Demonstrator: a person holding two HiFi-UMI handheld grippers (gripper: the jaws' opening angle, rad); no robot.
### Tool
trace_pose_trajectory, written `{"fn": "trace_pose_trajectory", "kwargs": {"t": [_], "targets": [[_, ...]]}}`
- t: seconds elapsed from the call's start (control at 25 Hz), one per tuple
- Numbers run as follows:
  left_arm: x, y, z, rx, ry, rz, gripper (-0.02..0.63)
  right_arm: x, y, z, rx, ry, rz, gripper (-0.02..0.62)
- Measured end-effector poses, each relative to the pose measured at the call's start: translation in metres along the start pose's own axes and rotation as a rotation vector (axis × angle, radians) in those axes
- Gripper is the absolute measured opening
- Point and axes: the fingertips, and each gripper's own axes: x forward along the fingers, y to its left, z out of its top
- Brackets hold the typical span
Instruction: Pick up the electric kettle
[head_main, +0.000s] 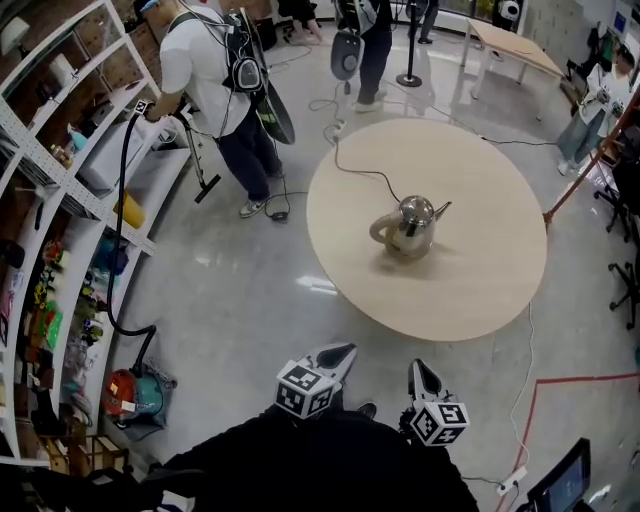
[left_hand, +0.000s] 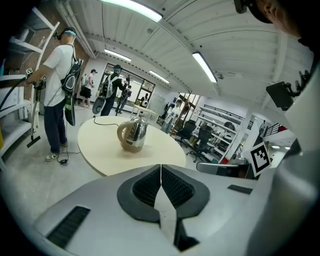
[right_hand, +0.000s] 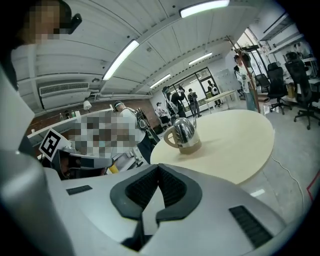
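Standing on table (head_main: 480, 190) was electric kettle (head_main: 408, 228); left gripper (head_main: 338, 354) and right gripper (head_main: 422, 370) hung well short, both pressed together.

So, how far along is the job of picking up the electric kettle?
Nothing is done yet: the shiny steel kettle with beige handle stands untouched on the round pale wooden table. In hand: the left tool and right tool, both shut and empty, are short of the table. Left to do: reach, open, grip, lift.

Open floor (head_main: 260, 300) up to the round table (head_main: 470, 270), its top bare round the electric kettle (head_main: 410, 225), cord (head_main: 360, 172) behind it
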Motion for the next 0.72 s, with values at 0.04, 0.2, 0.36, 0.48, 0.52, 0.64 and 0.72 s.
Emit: {"fn": "trace_pose_trajectory", "kwargs": {"t": [0.04, 0.2, 0.36, 0.48, 0.52, 0.64, 0.72], "targets": [[0.008, 0.007, 0.008, 0.001, -0.002, -0.011, 0.02, 0.009, -0.004, 0.007, -0.003, -0.002, -0.01, 0.009], [0.033, 0.036, 0.047, 0.028, -0.012, -0.059, 0.02, 0.045, -0.013, 0.036, -0.002, -0.025, -0.064, 0.009], [0.052, 0.073, 0.085, 0.047, -0.022, -0.107, 0.02, 0.09, -0.005, 0.066, -0.03, -0.049, -0.088, 0.009], [0.071, 0.1, 0.105, 0.045, -0.016, -0.136, 0.02, 0.119, -0.007, 0.082, -0.033, -0.059, -0.113, 0.009], [0.078, 0.107, 0.108, 0.043, -0.006, -0.146, 0.02, 0.125, -0.011, 0.085, -0.025, -0.059, -0.133, 0.009], [0.1, 0.127, 0.116, 0.046, 0.023, -0.173, 0.02, 0.138, -0.022, 0.092, -0.006, -0.055, -0.192, 0.009], [0.114, 0.139, 0.124, 0.065, 0.032, -0.185, 0.02, 0.15, -0.025, 0.097, -0.002, -0.051, -0.213, 0.009]]}}
